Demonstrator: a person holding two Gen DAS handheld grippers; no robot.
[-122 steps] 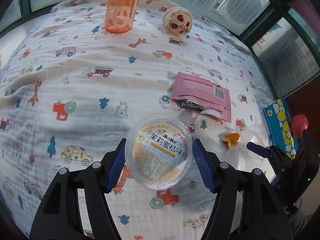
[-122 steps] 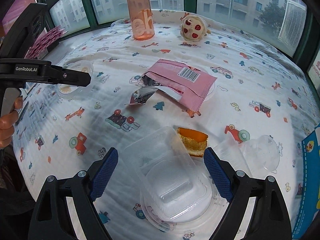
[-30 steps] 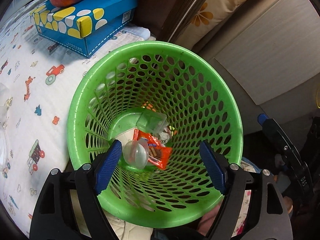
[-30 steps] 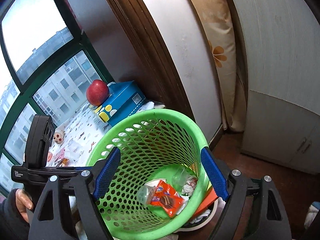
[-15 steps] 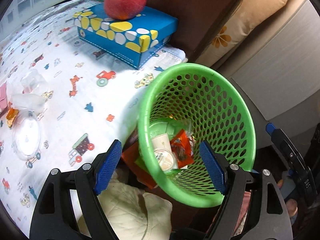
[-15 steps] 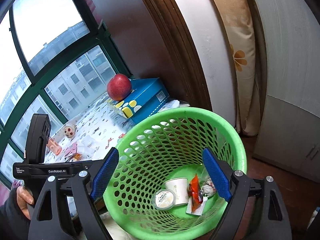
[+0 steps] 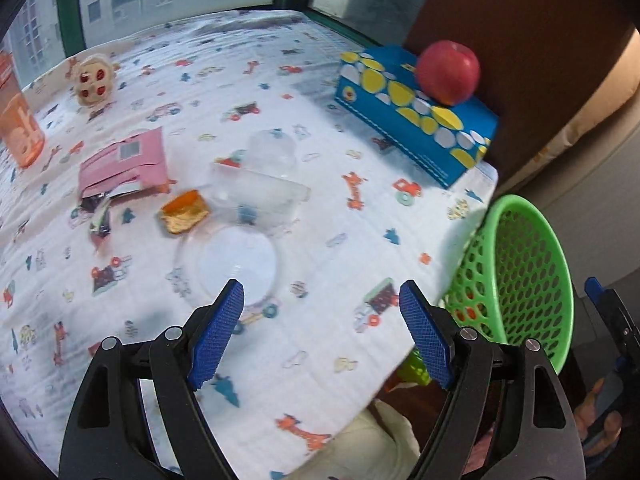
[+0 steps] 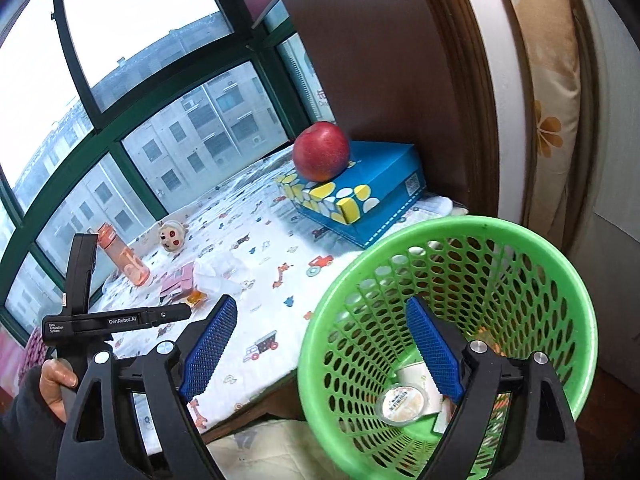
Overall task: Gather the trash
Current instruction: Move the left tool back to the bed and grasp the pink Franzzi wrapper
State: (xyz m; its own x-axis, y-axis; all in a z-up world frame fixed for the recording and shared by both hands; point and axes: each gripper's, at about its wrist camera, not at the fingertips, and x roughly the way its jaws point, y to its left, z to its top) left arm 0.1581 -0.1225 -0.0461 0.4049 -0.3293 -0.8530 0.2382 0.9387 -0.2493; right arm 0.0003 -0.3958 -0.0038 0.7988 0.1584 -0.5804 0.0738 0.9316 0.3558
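My left gripper (image 7: 320,328) is open and empty above the table's near edge. Ahead of it lie a clear round plastic lid (image 7: 232,268), a clear plastic container (image 7: 264,188), an orange cake piece (image 7: 184,212) and a torn pink wrapper (image 7: 124,164). The green mesh basket (image 7: 528,280) stands off the table's right corner. My right gripper (image 8: 320,352) is open and empty, its right finger over the basket (image 8: 460,264). Inside the basket lies a round labelled cup (image 8: 404,400) with other scraps.
A blue dotted tissue box (image 7: 416,120) with a red apple (image 7: 448,72) on it stands at the table's right. An orange bottle (image 7: 16,120) and a small round toy (image 7: 94,80) stand at the far left. A cartoon-print cloth (image 7: 320,216) covers the table.
My left gripper has swung left from over the basket back above the table, and the trash on the cloth has come into view. My right gripper stays at the basket.
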